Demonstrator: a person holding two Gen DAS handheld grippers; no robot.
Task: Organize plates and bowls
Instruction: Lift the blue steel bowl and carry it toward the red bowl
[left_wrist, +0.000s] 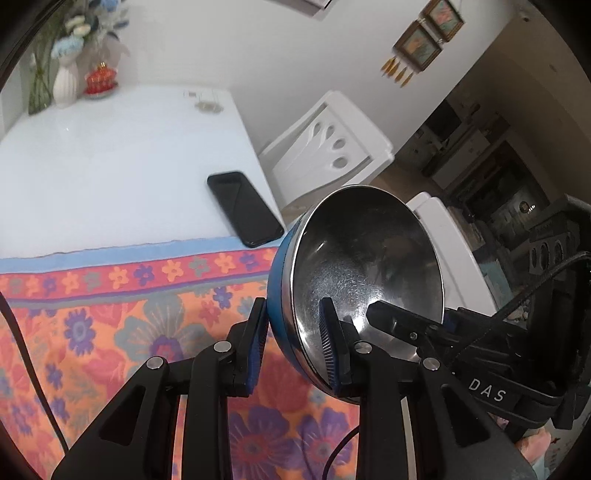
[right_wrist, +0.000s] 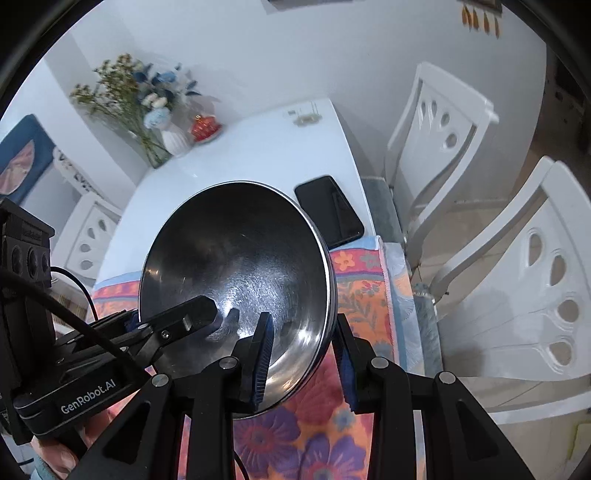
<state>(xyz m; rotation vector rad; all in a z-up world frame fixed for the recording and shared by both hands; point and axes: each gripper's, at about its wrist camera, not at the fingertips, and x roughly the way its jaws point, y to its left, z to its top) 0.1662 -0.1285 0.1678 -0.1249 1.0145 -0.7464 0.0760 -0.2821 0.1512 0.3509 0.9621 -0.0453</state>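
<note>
Both grippers are on one bowl (left_wrist: 365, 273) here, steel inside, blue outside, and it's clear of the table, tipped up on edge over the flowered cloth (left_wrist: 110, 317). In the left wrist view the left gripper (left_wrist: 295, 343) is clamped on the rim at about seven o'clock of the bowl, one pad on the blue outer wall, the other inside. The right gripper (right_wrist: 306, 354) pinches the opposite stretch of rim, at five o'clock in its own view, again one pad in and one out. Each gripper's finger pokes into the other's picture, so they sit close together across the bowl.

This looks like the carry: bowl picked up, not yet put anywhere. No plates or stack show in either view, so the destination can't be told. The phone (right_wrist: 328, 210) lies at twelve o'clock beyond the bowl, near the table edge. The next move calls for both hands travelling together, levelling the bowl before it's set down.
</note>
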